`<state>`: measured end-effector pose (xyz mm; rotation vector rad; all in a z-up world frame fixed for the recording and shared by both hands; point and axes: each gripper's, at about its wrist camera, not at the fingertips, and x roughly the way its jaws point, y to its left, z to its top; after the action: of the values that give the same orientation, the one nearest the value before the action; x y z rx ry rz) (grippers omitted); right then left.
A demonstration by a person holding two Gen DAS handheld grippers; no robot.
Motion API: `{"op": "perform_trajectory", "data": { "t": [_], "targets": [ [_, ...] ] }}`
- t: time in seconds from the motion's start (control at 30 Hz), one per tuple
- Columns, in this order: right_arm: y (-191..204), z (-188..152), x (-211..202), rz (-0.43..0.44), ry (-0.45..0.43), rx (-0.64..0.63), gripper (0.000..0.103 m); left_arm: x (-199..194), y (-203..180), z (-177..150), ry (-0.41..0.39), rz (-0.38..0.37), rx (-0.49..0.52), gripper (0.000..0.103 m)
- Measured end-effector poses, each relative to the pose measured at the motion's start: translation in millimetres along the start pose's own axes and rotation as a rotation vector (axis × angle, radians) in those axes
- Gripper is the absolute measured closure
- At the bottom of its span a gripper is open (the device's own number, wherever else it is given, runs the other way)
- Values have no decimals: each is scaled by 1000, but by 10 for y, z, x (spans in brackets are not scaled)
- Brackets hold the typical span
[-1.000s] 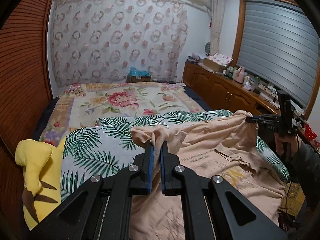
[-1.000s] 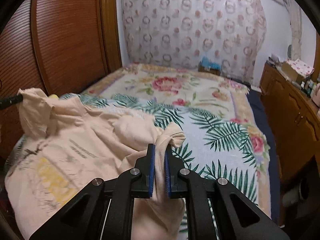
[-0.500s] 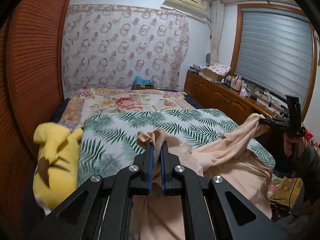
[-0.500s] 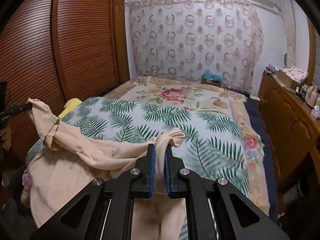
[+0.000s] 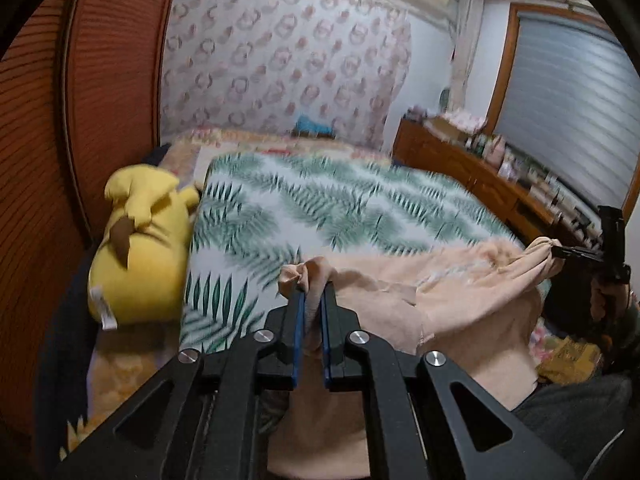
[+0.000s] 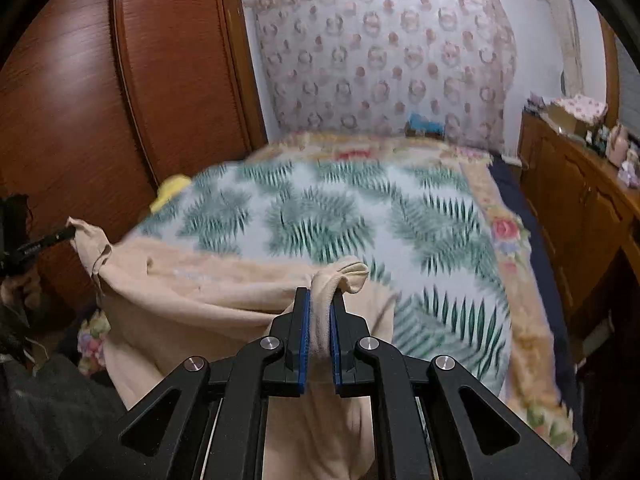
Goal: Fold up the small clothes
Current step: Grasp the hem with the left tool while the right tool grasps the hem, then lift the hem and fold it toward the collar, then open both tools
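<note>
A peach-coloured garment [image 5: 460, 292] hangs stretched between my two grippers at the near edge of the bed. My left gripper [image 5: 313, 300] is shut on one bunched corner of it. My right gripper [image 6: 319, 300] is shut on the other corner; it shows at the right of the left wrist view [image 5: 576, 254]. The left gripper shows at the left of the right wrist view [image 6: 52, 238]. The garment [image 6: 208, 292] sags between them and drapes down below the bed edge. Its lower part is hidden behind the grippers.
The bed carries a green palm-leaf blanket [image 5: 320, 208] over a floral quilt [image 6: 516, 248]. A yellow plush toy [image 5: 140, 240] lies at the bed's left side by the wooden wardrobe [image 6: 120, 100]. A wooden dresser [image 5: 480, 176] with small items runs along the right wall.
Both grippers have pulled back toward the near edge of the bed and lifted, dragging the garment off the blanket. It now hangs between them instead of lying spread out.
</note>
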<state>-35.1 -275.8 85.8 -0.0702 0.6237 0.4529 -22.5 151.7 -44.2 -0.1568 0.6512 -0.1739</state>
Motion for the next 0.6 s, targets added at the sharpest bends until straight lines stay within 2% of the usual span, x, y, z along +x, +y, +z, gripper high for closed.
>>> {"op": "perform_trajectory", "data": {
  "t": [0.13, 0.3, 0.47, 0.5, 0.57, 0.6],
  "targets": [
    [-62, -149, 178, -28, 67, 12, 94, 77, 45, -106, 43, 14, -9, 96],
    [-111, -201, 268, -32, 116, 27, 94, 14, 43, -109, 39, 20, 2, 95],
    [-171, -144, 241, -25, 117, 36, 94, -76, 40, -12, -7, 48, 11, 73],
    [-164, -156, 210, -24, 115, 35, 94, -94, 52, 27, -21, 53, 6, 62],
    [-152, -142, 216, -26, 111, 30, 91, -98, 61, 91, -41, 51, 6, 49],
    [-142, -152, 203, -33, 108, 24, 87, -80, 62, 145, -42, 62, 6, 34]
  ]
}}
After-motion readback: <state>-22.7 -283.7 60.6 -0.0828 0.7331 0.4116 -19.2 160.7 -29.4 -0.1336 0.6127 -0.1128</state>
